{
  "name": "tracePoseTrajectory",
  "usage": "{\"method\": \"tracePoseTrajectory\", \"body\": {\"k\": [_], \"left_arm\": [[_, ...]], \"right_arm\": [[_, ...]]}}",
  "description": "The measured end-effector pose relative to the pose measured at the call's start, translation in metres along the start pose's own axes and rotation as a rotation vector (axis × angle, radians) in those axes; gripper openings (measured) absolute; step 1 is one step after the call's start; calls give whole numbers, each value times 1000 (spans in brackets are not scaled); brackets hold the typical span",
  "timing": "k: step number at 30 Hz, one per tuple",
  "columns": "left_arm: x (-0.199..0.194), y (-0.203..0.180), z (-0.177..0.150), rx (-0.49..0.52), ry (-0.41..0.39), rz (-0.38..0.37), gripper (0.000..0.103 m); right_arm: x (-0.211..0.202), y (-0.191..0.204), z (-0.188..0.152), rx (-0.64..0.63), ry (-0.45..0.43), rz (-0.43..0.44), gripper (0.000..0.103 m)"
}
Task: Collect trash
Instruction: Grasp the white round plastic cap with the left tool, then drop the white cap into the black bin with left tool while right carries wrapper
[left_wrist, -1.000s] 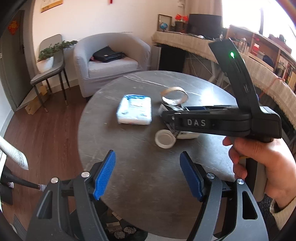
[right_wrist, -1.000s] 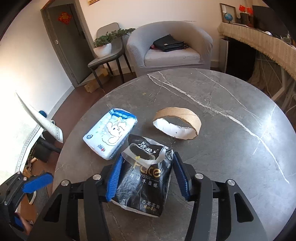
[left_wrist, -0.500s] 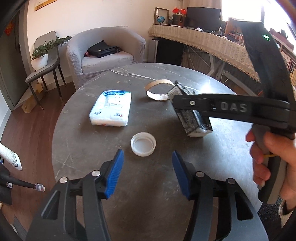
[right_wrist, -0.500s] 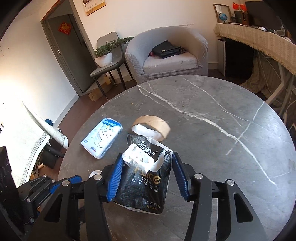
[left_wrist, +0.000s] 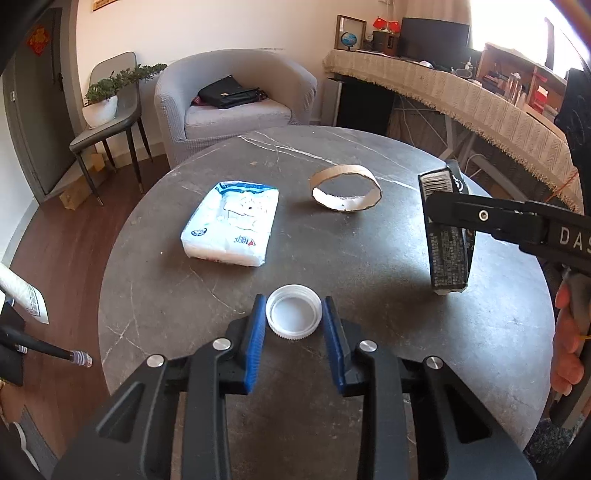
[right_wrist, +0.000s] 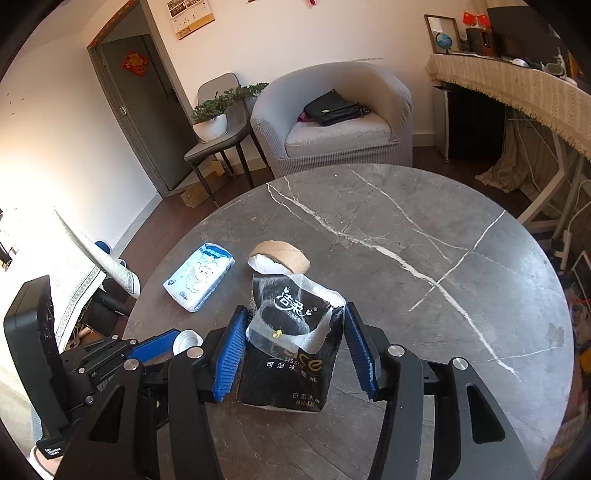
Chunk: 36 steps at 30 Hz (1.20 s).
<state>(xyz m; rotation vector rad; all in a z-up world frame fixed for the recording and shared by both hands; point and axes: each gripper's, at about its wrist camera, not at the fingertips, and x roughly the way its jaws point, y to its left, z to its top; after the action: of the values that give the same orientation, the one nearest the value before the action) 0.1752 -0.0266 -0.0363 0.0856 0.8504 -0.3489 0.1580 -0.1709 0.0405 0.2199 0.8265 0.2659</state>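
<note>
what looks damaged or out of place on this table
The black tissue pack, held in the right hand-held gripper, is torn open on top. A loose white bottle cap lies open side up with no bottle. The cardboard ring has a ragged torn edge.

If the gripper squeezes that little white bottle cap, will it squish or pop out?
The white bottle cap looks like rigid plastic, so it probably won't squish. Its ridged rim should give the left gripper's closing blue pads some hold. It's small and likely light, lying open side up on the smooth round table, so an off-centre squeeze might make it skid away.
</note>
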Motion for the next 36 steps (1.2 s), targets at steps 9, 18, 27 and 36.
{"method": "tracePoseTrajectory", "body": {"k": [9, 18, 27, 36], "left_arm": [[-25, 4, -5, -39, -59, -13, 32], [-44, 23, -14, -123, -80, -6, 32], [-72, 44, -28, -178, -104, 32, 33], [-101, 74, -48, -222, -120, 96, 33]], "right_arm": [[-7, 6, -1, -9, -15, 22, 50], [-20, 21, -6, -15, -29, 77, 50], [-32, 57, -16, -70, -46, 141, 50], [-36, 105, -26, -144, -87, 267, 50]]}}
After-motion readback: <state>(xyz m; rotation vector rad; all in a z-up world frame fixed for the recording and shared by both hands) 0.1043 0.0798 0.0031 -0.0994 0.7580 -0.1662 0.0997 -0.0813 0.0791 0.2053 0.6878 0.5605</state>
